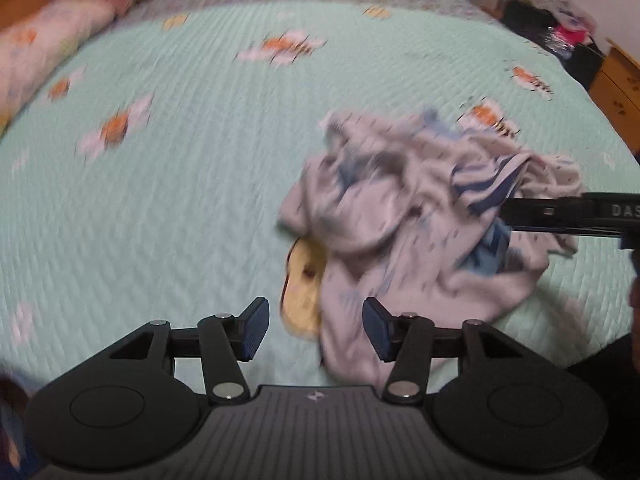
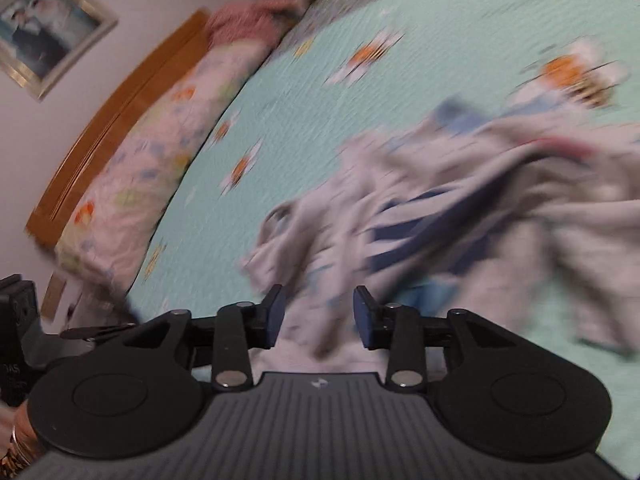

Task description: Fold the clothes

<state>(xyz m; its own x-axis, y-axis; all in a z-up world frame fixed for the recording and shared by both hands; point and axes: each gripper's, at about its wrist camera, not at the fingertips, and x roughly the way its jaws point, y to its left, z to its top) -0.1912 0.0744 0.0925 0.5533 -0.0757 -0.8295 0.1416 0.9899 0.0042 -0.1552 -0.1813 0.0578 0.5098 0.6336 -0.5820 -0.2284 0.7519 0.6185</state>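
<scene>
A crumpled pale grey garment (image 1: 404,216) with blue stripes and small prints lies in a heap on the mint quilted bed (image 1: 180,200). A yellow item (image 1: 302,292) pokes out from under its near left edge. My left gripper (image 1: 316,328) hovers open just in front of the heap, with the garment's lower corner by its right pad. My right gripper (image 1: 516,212) comes in from the right, its tip against the striped part. In the right wrist view, the right gripper (image 2: 319,318) is open with the garment (image 2: 460,216) spread before and under its fingers. Both views are blurred.
Floral pillows (image 2: 152,168) and a pink garment (image 2: 248,20) lie along the wooden headboard (image 2: 120,120). A framed picture (image 2: 44,32) hangs on the wall. Dark clutter (image 1: 552,32) and wooden furniture (image 1: 620,80) stand beyond the bed's far right edge. A braceleted wrist (image 2: 16,448) shows.
</scene>
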